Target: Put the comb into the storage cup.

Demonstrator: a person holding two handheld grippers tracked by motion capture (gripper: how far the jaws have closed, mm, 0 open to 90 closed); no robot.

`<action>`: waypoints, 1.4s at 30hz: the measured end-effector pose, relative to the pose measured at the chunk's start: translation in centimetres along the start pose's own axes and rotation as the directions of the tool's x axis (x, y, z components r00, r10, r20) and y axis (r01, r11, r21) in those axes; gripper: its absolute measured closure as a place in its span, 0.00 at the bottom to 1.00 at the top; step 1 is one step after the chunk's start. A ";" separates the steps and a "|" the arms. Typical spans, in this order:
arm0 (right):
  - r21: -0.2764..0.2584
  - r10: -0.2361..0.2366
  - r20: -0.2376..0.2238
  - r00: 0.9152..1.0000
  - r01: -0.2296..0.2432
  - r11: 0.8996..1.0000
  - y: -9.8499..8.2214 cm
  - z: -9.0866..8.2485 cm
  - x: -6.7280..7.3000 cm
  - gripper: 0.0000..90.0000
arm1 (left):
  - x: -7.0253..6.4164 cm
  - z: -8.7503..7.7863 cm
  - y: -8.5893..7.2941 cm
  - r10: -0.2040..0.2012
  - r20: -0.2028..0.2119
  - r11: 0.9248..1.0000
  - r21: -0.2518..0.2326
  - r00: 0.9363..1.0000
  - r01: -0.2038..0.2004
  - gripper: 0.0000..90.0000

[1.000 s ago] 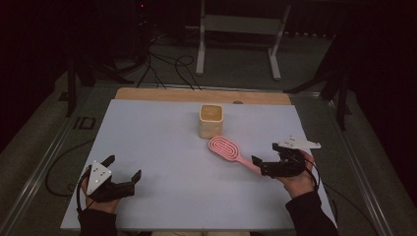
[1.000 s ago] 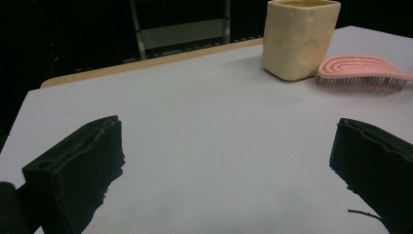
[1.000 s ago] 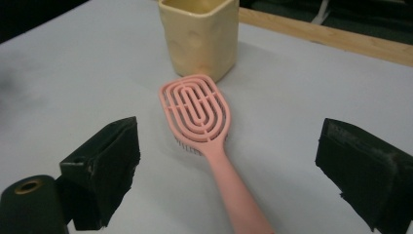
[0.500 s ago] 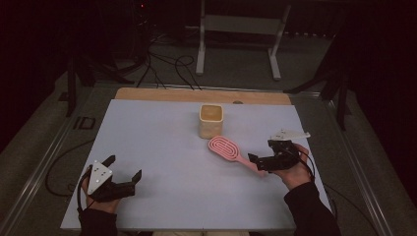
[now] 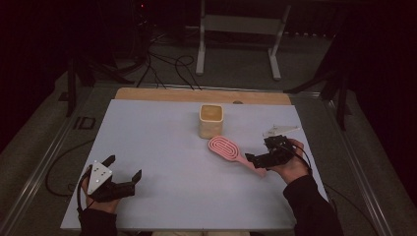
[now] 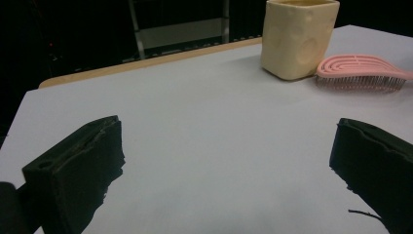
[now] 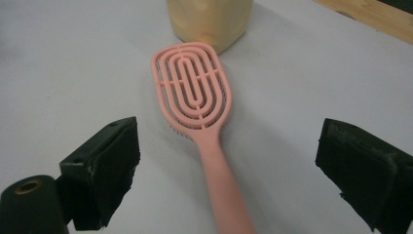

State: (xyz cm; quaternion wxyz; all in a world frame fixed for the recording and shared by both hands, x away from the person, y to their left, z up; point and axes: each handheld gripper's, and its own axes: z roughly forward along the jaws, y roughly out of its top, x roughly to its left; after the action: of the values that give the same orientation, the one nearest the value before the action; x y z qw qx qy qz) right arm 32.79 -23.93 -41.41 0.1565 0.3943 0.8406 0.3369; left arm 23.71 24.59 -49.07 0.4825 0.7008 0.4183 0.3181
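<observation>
While your two hands work over one pale table point(image 5: 162, 147), that sheet is the largest thing before you, with a strip of bare wood along its far edge. One cream cup point(image 5: 211, 120) stands upright on it, well ahead of both your grippers and nearer your right one.

One pink hairbrush point(image 5: 228, 150) lies flat on the table, bristles down and its slotted back facing up. Its long axis runs from your right gripper toward the cup: the oval head points away from that gripper, with its tip just beside the cup's base, and the handle points back at you. In the right gripper view the handle point(image 7: 224, 180) runs straight down the middle between the two jaws.

Your right gripper point(image 5: 259, 160) sits over the handle end, jaws spread wide, one on either side of the handle and neither touching it.

Your left gripper point(image 5: 123, 169) rests at the near left of the table, well apart from the brush, its jaws also spread wide with bare table between them. From it, cup and brush lie far ahead and to the right.
</observation>
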 end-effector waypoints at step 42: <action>0.233 -0.163 -0.045 0.986 0.169 0.958 2.5 4.6 -0.1 0.10 | 0.0 0.1 0.0 0.002 0.007 1.000 0.006 1.000 -0.002 0.00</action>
State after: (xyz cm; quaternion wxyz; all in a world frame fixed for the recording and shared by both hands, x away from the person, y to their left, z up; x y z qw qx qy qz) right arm 36.67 -20.80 -42.97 0.1259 0.3339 0.9066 0.2254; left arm 23.75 24.53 -49.12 0.4814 0.7036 0.4172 0.3149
